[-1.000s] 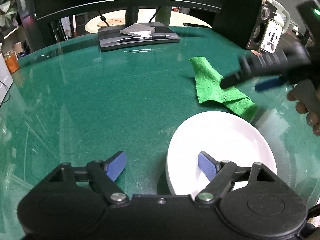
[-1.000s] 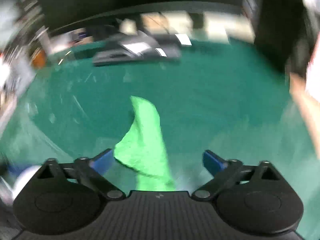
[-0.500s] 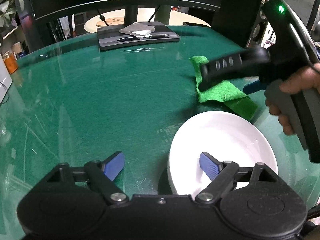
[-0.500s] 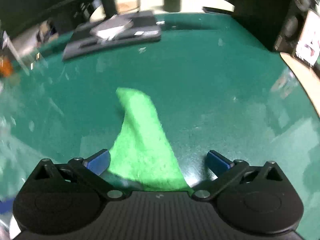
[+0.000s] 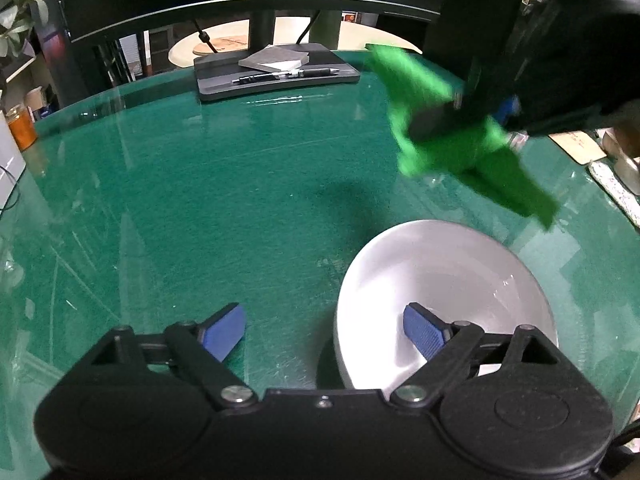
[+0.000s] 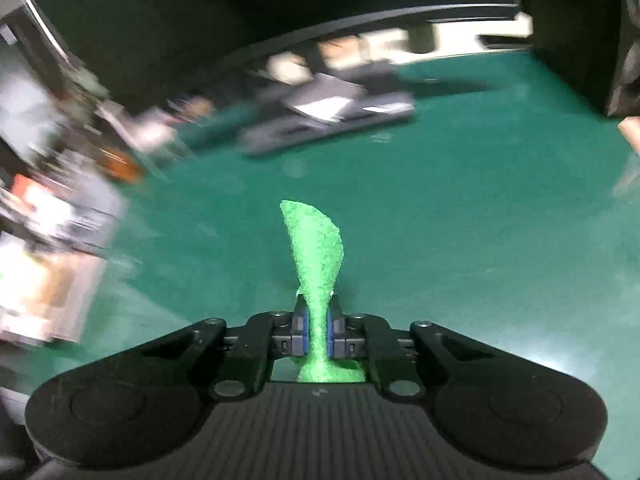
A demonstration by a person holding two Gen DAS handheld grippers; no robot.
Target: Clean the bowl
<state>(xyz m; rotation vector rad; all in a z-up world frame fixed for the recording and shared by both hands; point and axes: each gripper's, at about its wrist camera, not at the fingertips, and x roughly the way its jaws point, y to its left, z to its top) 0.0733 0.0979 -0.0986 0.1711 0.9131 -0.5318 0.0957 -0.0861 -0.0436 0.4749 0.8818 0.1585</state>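
right gripper (image 6: 316, 334) has just clamped the cloth (image 6: 314, 248) and holds it off the bench (image 5: 200, 200); left gripper (image 5: 324, 330) wide, straddling the bowl (image 5: 440, 276) rim; wiping not begun.

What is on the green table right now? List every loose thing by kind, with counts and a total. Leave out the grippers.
White bowl: 1
Green cloth, clamped in the right gripper and lifted off the table: 1
Dark tray: 1
Pen on the tray: 1
Grey notepad on the tray: 1
Total: 5
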